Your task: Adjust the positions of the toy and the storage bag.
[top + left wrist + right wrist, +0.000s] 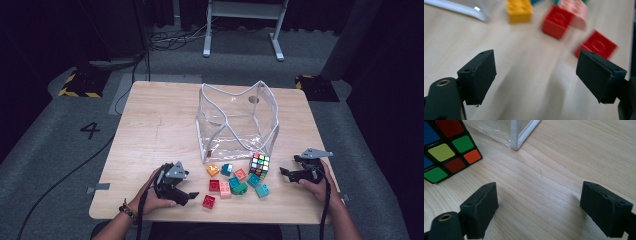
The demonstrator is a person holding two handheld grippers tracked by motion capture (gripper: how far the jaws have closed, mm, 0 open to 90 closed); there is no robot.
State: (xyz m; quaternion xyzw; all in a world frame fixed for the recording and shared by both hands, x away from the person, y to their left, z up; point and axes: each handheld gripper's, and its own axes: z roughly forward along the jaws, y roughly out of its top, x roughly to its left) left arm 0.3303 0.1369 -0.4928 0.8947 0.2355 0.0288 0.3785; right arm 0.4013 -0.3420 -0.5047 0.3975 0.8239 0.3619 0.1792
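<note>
lying flat near the front edge of the pale wooden table [150,125], a small red studded plastic brick [209,201] sits just right of the left gripper [191,196], whose black jaws stand released with only bare wood between them. the right gripper [286,171], also spread wide and empty, rests well apart beside a glossy multicoloured puzzle cube [259,165]. more square bricks in yellow, teal, pink and green cluster between them. behind stands a clear soft plastic bag with white piping [235,120], open table to its left.
</note>
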